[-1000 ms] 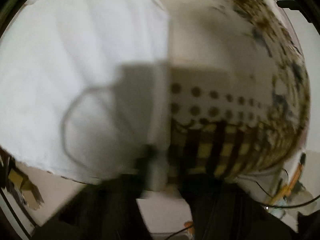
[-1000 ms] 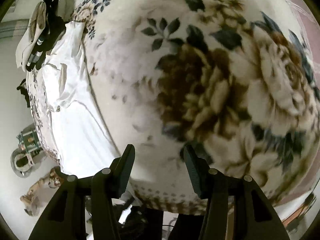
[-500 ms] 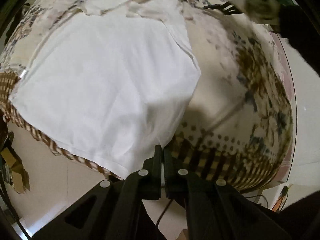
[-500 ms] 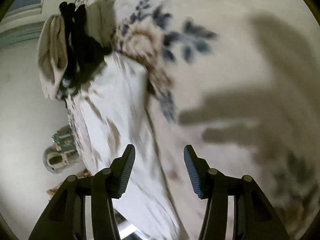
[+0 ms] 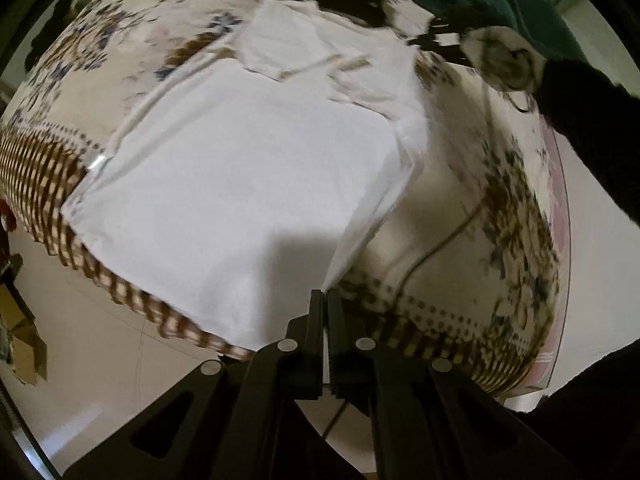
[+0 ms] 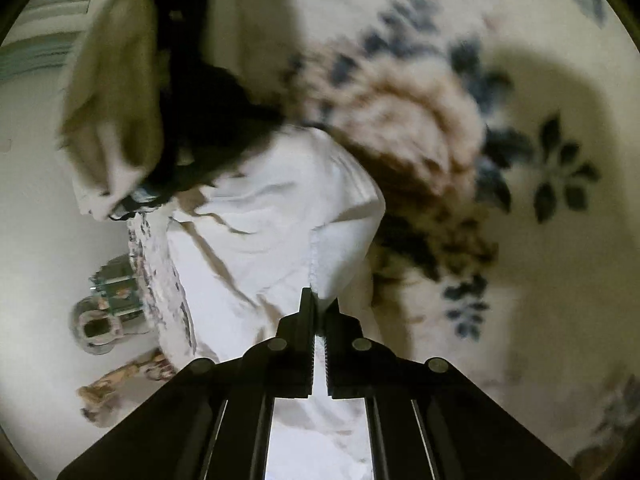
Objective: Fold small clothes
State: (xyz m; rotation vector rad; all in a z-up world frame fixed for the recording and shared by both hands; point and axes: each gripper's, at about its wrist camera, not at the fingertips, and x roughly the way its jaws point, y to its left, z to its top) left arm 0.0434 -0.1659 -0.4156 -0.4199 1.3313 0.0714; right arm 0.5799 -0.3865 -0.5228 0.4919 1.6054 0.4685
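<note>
The left gripper [image 5: 325, 300] pinches the near corner of the white T-shirt [image 5: 248, 184], spread on the floral bedspread [image 5: 500, 208]. The right gripper [image 6: 319, 304] clamps a far sleeve hem; bare bedspread lies rightward.

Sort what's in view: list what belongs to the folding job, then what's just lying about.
Job:
- white garment
- left tool, shut on its hem
- right tool, shut on its edge

Lying about:
- floral bedspread
- beige and black clothes pile
</note>
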